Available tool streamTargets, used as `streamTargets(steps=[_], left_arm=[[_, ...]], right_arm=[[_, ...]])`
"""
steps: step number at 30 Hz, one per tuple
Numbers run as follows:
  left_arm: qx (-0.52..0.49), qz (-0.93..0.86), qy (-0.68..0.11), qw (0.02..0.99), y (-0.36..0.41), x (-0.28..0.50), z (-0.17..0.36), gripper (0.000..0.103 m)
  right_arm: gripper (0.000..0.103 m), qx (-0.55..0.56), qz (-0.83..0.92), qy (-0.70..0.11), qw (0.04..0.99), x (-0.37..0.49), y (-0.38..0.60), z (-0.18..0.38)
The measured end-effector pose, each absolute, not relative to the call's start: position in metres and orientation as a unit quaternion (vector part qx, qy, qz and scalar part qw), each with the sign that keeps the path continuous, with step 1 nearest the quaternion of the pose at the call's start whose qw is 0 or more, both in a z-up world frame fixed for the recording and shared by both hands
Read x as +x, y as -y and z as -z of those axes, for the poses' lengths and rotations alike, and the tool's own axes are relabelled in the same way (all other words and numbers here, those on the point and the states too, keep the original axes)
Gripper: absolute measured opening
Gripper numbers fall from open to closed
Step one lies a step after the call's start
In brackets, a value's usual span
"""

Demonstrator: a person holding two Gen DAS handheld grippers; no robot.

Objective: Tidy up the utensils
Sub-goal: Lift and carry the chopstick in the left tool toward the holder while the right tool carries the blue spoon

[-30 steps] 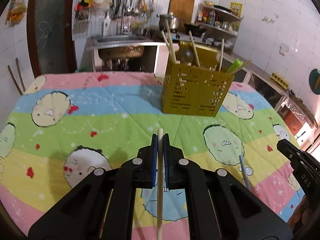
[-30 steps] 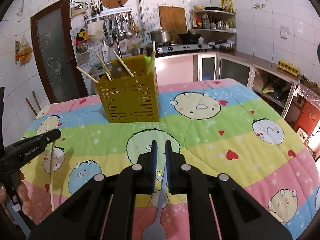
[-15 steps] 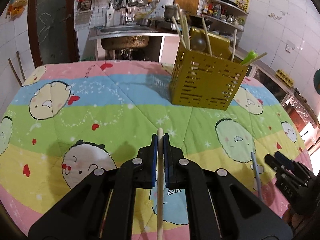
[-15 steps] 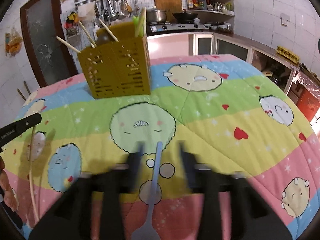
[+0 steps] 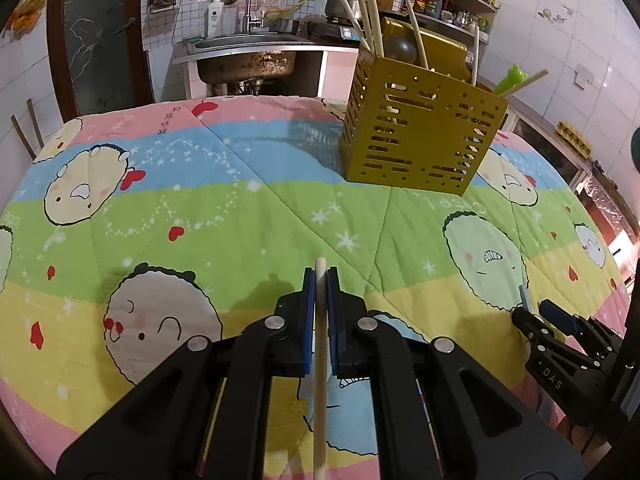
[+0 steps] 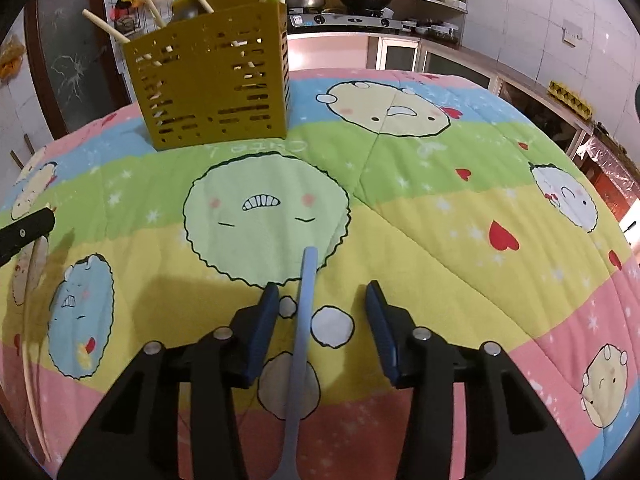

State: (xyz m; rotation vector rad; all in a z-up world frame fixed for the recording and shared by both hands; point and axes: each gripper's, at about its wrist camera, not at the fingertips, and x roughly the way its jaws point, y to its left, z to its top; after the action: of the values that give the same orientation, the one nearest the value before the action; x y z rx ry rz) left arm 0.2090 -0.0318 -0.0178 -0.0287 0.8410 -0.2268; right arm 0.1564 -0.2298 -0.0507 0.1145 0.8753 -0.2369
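While pinching a wooden chopstick (image 5: 320, 344) between pressed-together pads, left gripper (image 5: 320, 280) over the cartoon quilt (image 5: 240, 208); right gripper (image 6: 322, 300) spread but closing around a blue spoon (image 6: 305, 312) lying on the quilt, pads not touching it; yellow utensil holder (image 6: 216, 92) standing farther back, already stocked.

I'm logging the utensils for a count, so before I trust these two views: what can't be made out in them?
- Blue spoon, right wrist view: bowl end cut off by the bottom edge; in the left wrist view only its handle tip shows.
- Chopstick clamped in the left gripper: lower end cut off by the frame edge.
- Yellow holder: its contents are hidden by the slotted walls, so no count.
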Motion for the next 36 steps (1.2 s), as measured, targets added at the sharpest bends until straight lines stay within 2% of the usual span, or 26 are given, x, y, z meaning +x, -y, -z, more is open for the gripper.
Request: streamTargets(steps=[2,6,8,13,25,36], left_arm=[[-0.013,0.111,-0.408,0.906,0.033,0.209,0.019,0.005],[-0.009,0.112,-0.409,0.906,0.036,0.208,0.021,0.005],[-0.008,0.111,-0.409,0.906,0.037,0.208,0.022,0.005],[-0.008,0.109,-0.41,0.905,0.036,0.209,0.022,0.005],[0.004,0.106,-0.387,0.916,0.04,0.199,0.01,0.005],[-0.003,0.102,-0.348,0.932,0.034,0.181,-0.016,0.005]], right_arm=[[0.036,0.053,0.114,-0.425,0.897,0.159,0.228,0.051],[0.027,0.052,0.113,-0.427,0.896,0.162,0.225,0.051],[0.019,0.056,0.108,-0.428,0.896,0.163,0.224,0.051],[0.009,0.069,0.104,-0.426,0.896,0.165,0.226,0.05],[0.007,0.083,0.097,-0.385,0.914,0.152,0.224,0.036],[0.007,0.078,0.095,-0.297,0.947,0.117,0.223,-0.017]])
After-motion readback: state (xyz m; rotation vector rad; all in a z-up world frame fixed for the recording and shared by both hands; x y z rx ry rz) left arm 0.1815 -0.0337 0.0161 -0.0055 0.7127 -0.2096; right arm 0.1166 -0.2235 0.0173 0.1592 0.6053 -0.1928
